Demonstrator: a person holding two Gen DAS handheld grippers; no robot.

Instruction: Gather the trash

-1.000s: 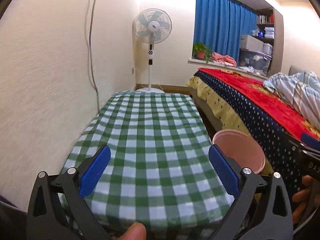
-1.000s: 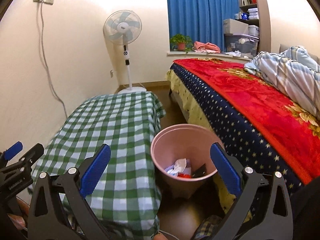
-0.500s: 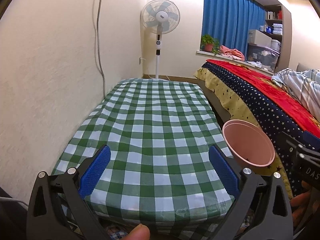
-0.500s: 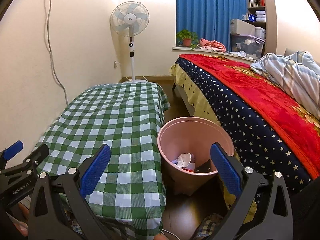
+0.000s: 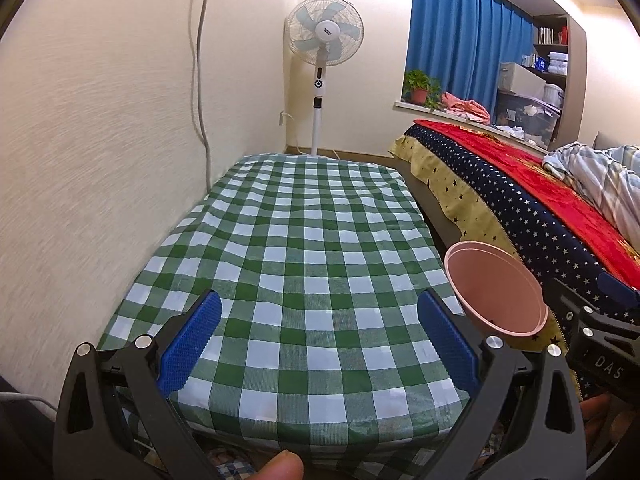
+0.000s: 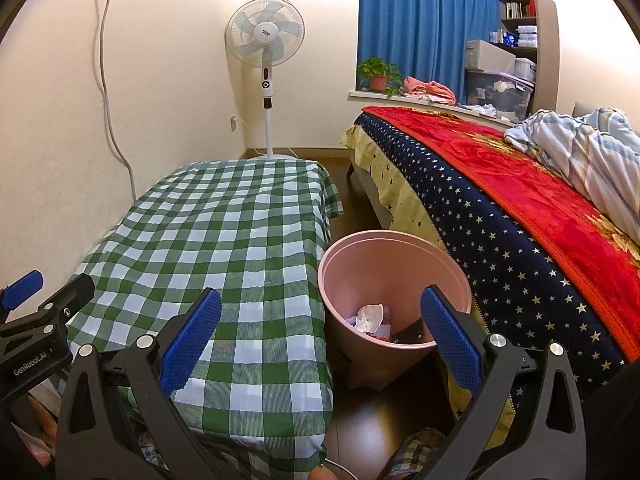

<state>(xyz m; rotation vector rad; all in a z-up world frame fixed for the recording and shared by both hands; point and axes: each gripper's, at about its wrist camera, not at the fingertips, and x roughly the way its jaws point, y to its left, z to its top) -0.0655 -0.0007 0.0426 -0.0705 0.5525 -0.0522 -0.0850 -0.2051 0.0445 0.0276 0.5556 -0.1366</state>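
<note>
Over the green-and-white checked cloth-covered table (image 5: 304,280), the left gripper (image 5: 318,344) hovers with jaws spread wide and nothing between them, apparently scanning a surface that shows no litter. At about two o'clock from it stands the round pink plastic waste bin (image 6: 394,280), wedged between table and star-patterned bed (image 6: 520,240), likely for easy reach. The right gripper (image 6: 320,340), likewise released, points at the bin, where crumpled white paper trash (image 6: 370,316) lies just ahead of its tips.
</note>
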